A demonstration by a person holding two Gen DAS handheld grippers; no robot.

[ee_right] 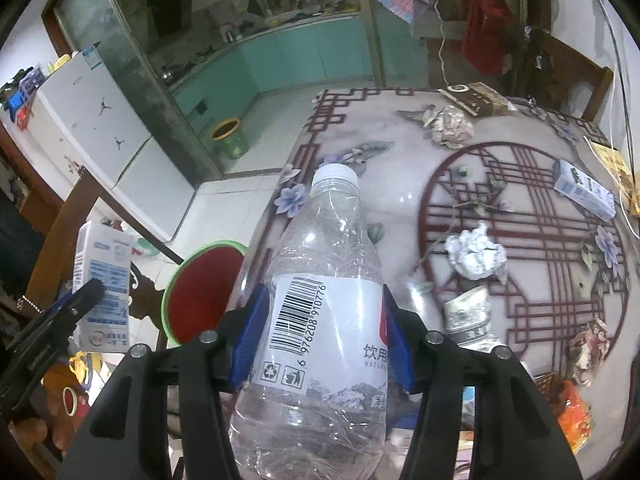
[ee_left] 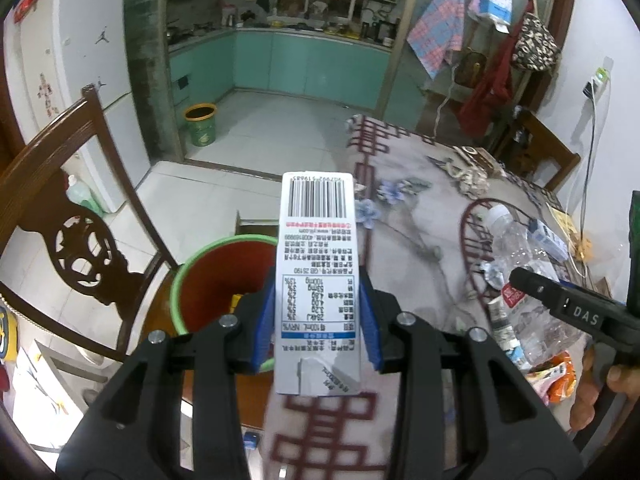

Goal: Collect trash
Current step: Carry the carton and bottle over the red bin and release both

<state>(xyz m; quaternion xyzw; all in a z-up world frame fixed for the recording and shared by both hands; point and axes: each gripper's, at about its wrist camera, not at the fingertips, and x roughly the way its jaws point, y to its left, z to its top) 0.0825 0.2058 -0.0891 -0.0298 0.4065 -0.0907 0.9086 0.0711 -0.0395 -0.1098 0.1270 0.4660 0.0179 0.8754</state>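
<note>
1. Left wrist view: we see our left gripper (ee_left: 318, 320) squeezing a white milk carton (ee_left: 316, 264) between its blue pads. The carton points away from us, with its barcode at the far end.
2. Just past the carton sits a red bin with a green rim (ee_left: 188, 280), close beside the table edge. The carton hangs partly over the bin and partly over the table (ee_left: 420, 216).
3. A brown wooden chair (ee_left: 68, 224) stands to the left of the bin.
4. Right wrist view: our right gripper (ee_right: 320, 332) is closed tight on a clear plastic bottle (ee_right: 324, 280). The white cap points away from us and the label's barcode faces up.
5. From this side, the red bin shows to the left of the bottle, low beside the table.
6. More trash lies on the patterned tablecloth: a crumpled white paper ball (ee_right: 474, 254), a second small carton (ee_right: 582, 189) near the far right edge, and an orange wrapper (ee_right: 576, 420) near us.
7. A smaller green bin (ee_right: 230, 136) stands far off on the kitchen floor.
</note>
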